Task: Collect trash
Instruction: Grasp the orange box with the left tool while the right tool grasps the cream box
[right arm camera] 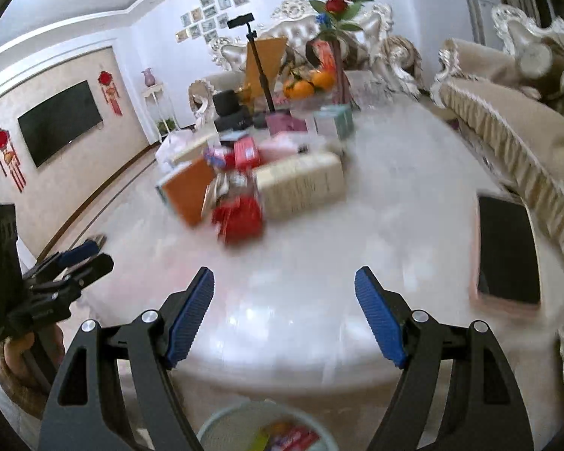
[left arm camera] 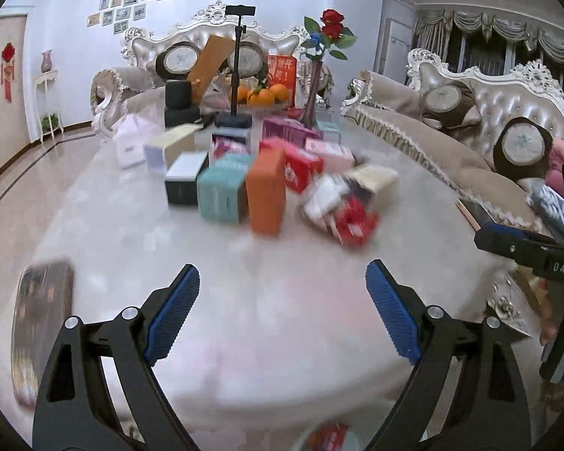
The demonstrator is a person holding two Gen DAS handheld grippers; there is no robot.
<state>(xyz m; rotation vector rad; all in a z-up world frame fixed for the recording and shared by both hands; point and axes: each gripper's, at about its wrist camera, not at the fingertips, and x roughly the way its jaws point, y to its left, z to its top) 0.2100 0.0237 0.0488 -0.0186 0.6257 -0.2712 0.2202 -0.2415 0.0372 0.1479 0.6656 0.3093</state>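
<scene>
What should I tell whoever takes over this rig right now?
Left claw: open, empty, above the table's near edge.
Right claw: open, empty, same height.
Trash: crumpled red wrappers beside the orange box, mid-table among other boxes.
Bin: below the near edge, already holding a few wrappers.
Left: pick up the red wrappers and drop them in. A phone lies on the right; leave it.

Both wrist cameras look forward from the near edge of the desk (left arm camera: 244,319), left beside right, sharing the box pile (left arm camera: 267,188) and the far sofa (right arm camera: 300,37).
</scene>
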